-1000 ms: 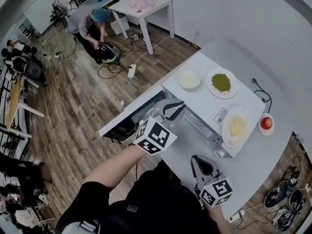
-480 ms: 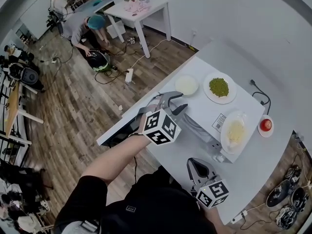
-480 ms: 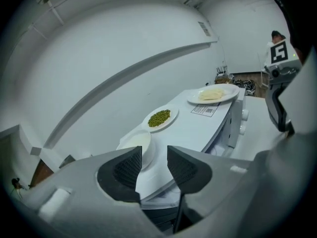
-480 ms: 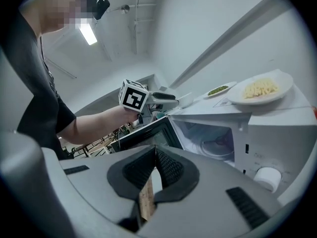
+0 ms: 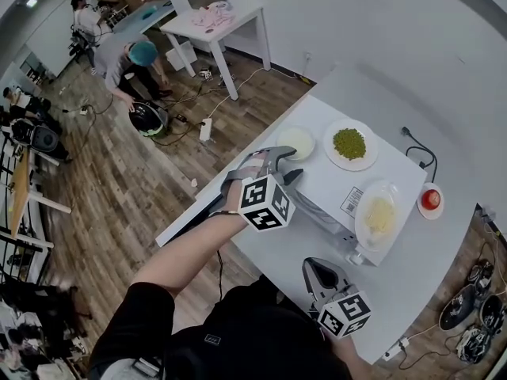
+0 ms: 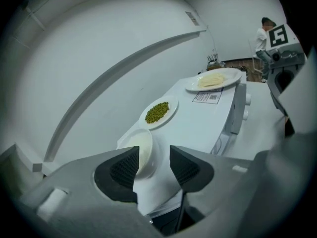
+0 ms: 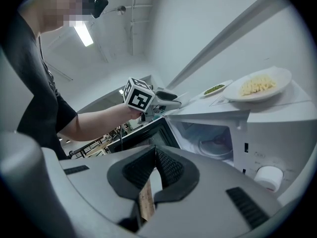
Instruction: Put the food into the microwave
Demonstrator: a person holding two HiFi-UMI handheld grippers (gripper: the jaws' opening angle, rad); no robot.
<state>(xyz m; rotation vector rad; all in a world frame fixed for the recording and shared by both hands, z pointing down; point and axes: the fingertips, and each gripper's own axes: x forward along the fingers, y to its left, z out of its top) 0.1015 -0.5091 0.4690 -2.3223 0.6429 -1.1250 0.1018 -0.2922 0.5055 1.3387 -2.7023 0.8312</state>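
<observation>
One microwave (image 5: 325,178) is sitting on the worktop (image 5: 412,271), carrying one peas plate (image 5: 349,144), one pasta plate (image 5: 379,214) and one white bowl (image 5: 296,142); one small dish (image 5: 430,200) is lying beside it.

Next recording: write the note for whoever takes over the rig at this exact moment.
Left gripper: open, empty; its fingers have just been opening, with the white bowl ahead of them.
Right gripper: shut, empty, facing the microwave.
Bowl, peas plate and noodle plate sit on the microwave's top.
Done: door open.
Left: no food inside yet; likely the bowl goes first.
</observation>
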